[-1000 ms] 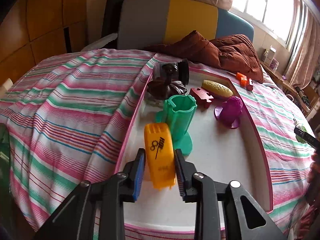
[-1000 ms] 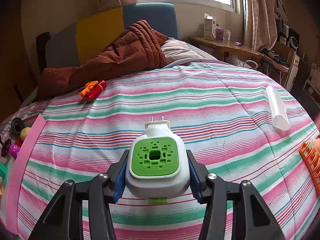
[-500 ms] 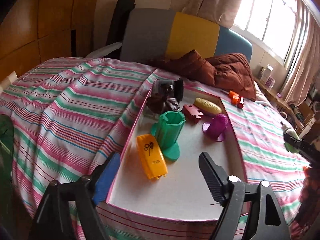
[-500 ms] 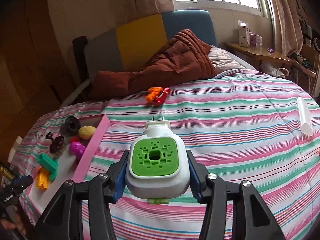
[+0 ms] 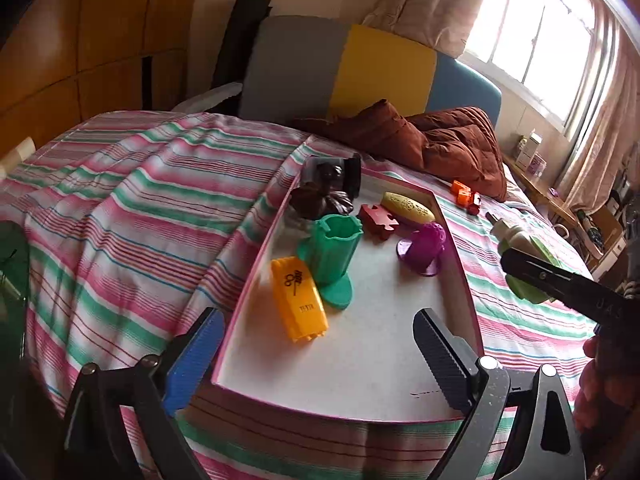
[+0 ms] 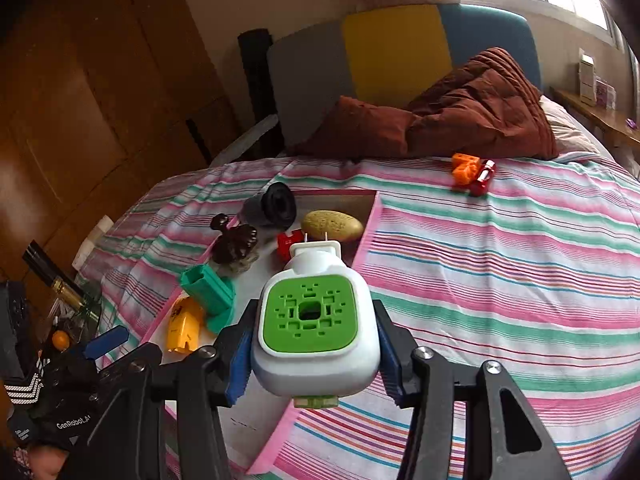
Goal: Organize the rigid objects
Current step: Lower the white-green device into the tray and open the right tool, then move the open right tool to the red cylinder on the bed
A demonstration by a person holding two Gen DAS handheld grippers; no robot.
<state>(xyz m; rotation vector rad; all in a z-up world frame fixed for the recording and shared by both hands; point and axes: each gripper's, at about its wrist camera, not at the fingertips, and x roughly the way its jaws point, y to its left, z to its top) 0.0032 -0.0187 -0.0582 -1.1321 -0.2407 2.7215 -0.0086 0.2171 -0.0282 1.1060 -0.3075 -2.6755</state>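
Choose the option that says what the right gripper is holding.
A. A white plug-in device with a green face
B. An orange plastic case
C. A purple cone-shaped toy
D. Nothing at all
A: in the right wrist view the right gripper is clamped on both sides of the white plug-in device, whose green perforated face points at the camera.

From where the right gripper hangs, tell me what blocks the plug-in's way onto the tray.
Nothing visible does. The right gripper holds the plug-in over the tray edge, with bare tray floor near it. The orange block and green holder lie further left.
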